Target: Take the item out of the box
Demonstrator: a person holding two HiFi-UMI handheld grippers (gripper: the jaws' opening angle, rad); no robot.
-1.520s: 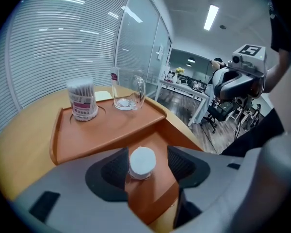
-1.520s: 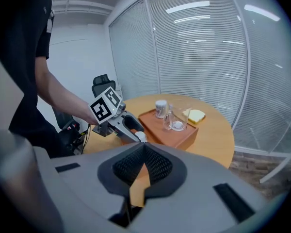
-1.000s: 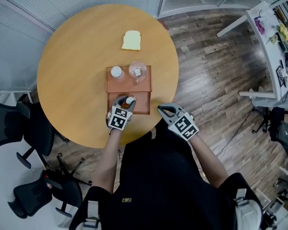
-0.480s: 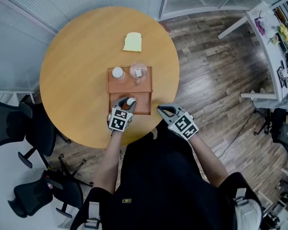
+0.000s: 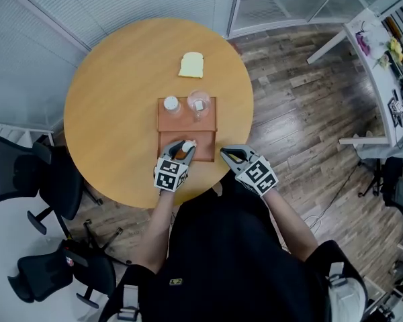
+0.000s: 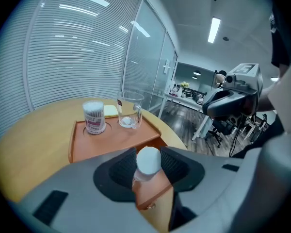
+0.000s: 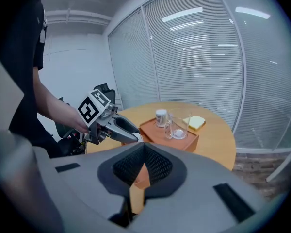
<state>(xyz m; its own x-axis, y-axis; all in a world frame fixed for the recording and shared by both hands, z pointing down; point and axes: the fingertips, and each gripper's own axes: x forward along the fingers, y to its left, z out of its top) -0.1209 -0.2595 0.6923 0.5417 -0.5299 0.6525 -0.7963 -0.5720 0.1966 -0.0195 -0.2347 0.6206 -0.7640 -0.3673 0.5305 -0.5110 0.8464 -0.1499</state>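
Observation:
A small bottle (image 6: 148, 160) with a white cap and an orange body sits between the pads of my left gripper (image 6: 148, 168), which is shut on it. In the head view the left gripper (image 5: 182, 151) holds the bottle (image 5: 187, 145) over the near compartment of the orange-brown box (image 5: 188, 123). The box (image 6: 111, 137) stretches ahead of the jaws on the round wooden table (image 5: 114, 113). My right gripper (image 5: 226, 154) hangs just off the box's near right corner, jaws together and holding nothing. From the right gripper view (image 7: 143, 171) the left gripper (image 7: 121, 128) is at the left.
On the box's far shelf stand a cotton-swab jar (image 5: 170, 104) and a glass mug (image 5: 199, 103) with a small white thing inside. A yellow slice-shaped item (image 5: 191, 65) lies farther back on the table. Office chairs (image 5: 27, 180) stand at the left, with wooden floor at the right.
My left gripper has lifted a little with the bottle still in its jaws. The right gripper has stayed where it was. The head view has shifted slightly.

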